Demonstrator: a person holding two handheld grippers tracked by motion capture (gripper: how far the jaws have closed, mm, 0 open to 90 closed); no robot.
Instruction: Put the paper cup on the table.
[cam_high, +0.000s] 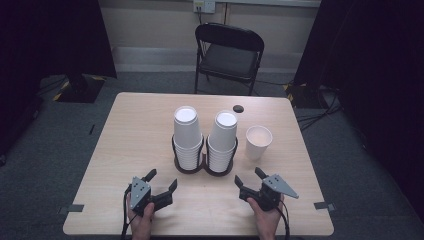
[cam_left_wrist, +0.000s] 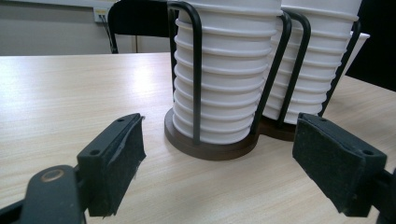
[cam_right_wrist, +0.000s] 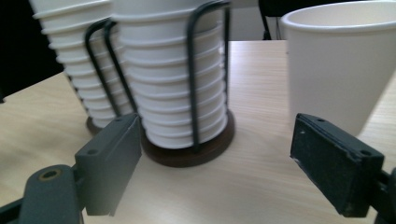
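Left claw (cam_high: 161, 182) and right claw (cam_high: 248, 178) both gape empty, low over the tabletop (cam_high: 135, 135). Just ahead stands the cup holder (cam_high: 204, 165) with two inverted cup stacks (cam_high: 187, 132); a single cup (cam_high: 258, 141) stands right of it.

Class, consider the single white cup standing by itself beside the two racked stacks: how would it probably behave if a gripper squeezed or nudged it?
The lone cup looks thin-walled and empty, so it is probably very light and would slide or tip at a nudge. Its open rim would likely buckle under a hard squeeze. It stands narrow end down on the table, so a push high up seems likeliest to topple it.
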